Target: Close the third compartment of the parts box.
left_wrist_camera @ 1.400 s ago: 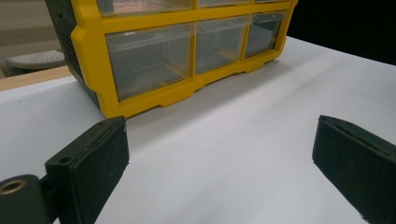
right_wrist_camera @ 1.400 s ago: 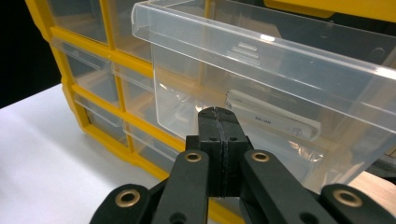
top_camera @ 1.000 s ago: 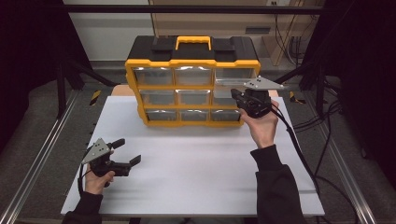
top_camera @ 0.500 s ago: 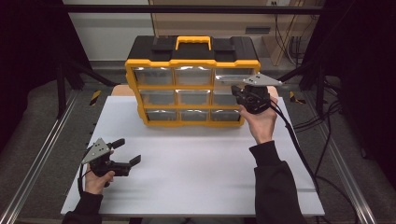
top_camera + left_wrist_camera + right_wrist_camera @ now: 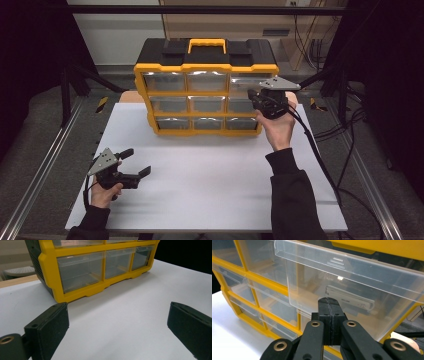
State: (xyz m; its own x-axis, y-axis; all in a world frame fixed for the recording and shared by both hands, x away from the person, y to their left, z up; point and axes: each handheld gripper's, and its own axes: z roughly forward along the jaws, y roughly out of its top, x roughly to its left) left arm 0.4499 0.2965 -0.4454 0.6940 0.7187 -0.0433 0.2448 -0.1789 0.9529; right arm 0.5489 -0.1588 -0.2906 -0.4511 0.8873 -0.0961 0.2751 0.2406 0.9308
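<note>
White counter (image 5: 210, 175) surface occupies the centre of the high view, flanked by metal rails and dark surroundings. At upper centre of that view stands a yellow-and-black plastic organiser cabinet (image 5: 205, 90) with three rows of clear plastic drawers and a yellow carry handle on its black top.

Right tongs (image 5: 252, 97) are at the right side of the cabinet, level with its middle row, held by the right hand (image 5: 277, 125). In the right gripper view the right tongs (image 5: 329, 302) are clenched, the two black jaws pressed flat together with nothing between them. Their tips sit directly in front of a clear plastic drawer (image 5: 352, 290) that stands pulled partway out of the cabinet frame. A flat grey object (image 5: 349, 300) lies inside this drawer. Whether the tips touch the drawer front cannot be determined.

Left tongs (image 5: 134, 162) are at lower left of the high view, well apart from the cabinet, jaws released and spread wide. In the left gripper view they point toward the cabinet's bottom row.
</note>
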